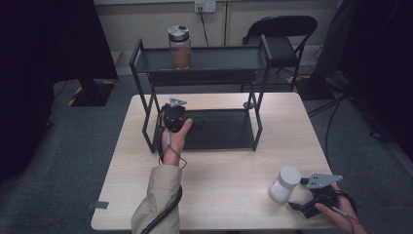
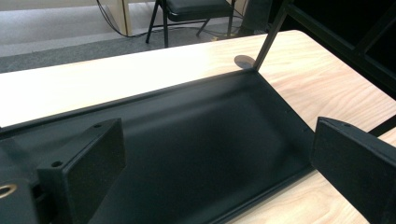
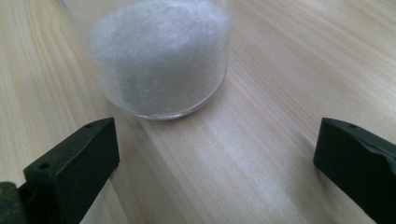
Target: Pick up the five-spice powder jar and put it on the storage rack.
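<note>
One clear glass jar of brown powder (image 1: 181,48) already stands on the top level of the black metal two-tier shelf (image 1: 219,57). The clear glass jar of white powder (image 1: 285,184) still sits on the near right of the pale wooden counter (image 1: 219,170), just ahead of the right gripper (image 1: 298,193), whose jaws are spread and empty. The left gripper (image 1: 176,117) hangs over the lower shelf, jaws apart, holding nothing.

Brown-filled jar (image 1: 181,47) — top shelf, folding chair (image 1: 280,36)
</note>
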